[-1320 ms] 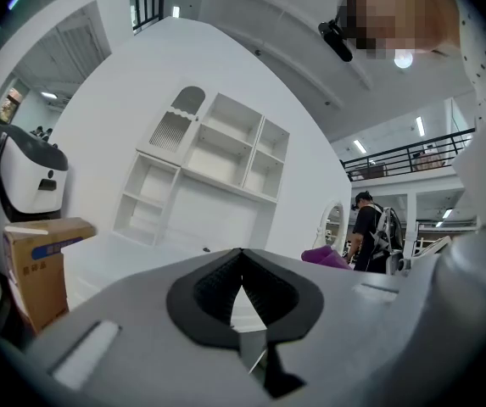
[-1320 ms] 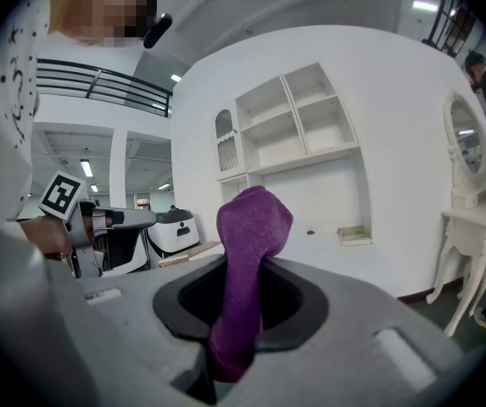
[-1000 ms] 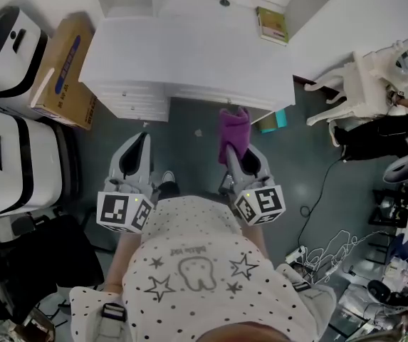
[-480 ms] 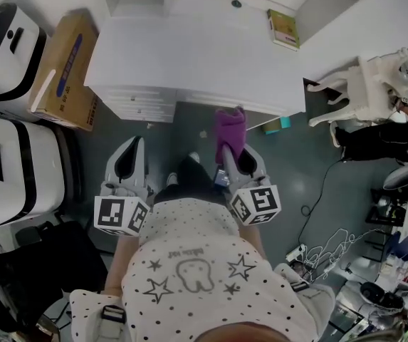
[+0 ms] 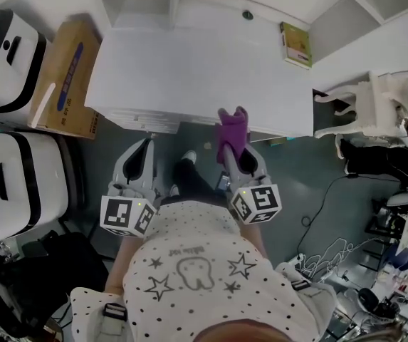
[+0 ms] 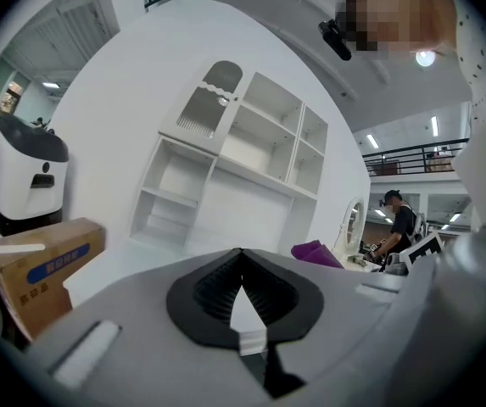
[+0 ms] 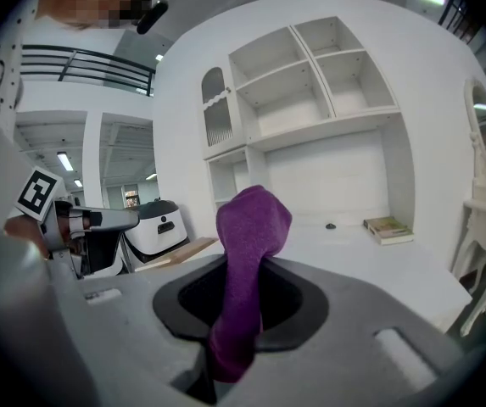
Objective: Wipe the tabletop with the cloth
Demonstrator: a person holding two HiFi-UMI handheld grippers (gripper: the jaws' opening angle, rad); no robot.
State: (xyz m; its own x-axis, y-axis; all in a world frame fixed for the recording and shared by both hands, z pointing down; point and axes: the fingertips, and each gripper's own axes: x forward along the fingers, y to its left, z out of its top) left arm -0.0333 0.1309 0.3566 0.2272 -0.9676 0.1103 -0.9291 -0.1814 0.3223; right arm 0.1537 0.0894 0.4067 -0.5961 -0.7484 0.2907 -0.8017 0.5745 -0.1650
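At the tabletop (image 5: 189,70) 6 o'clock edge, purple cloth (image 5: 232,125) sticks out of right gripper (image 5: 233,152) — left gripper (image 5: 144,148) at cloth's 8 o'clock, book (image 5: 296,45) at tabletop's 2 o'clock.

Left gripper (image 5: 144,150), grey hand-held two-jaw tool with black ribbed jaw lining: held low on the person's left, pointing forward; jaws closed tip to tip, nothing between them; black-and-white marker cube (image 5: 125,214) at the rear, close to the torso

Right gripper (image 5: 236,159), same build: beside the left, roughly parallel, set apart; jaws clamped on a purple fabric cloth (image 7: 247,253) that stands up past the tips; its marker cube (image 5: 257,204) likewise at the rear
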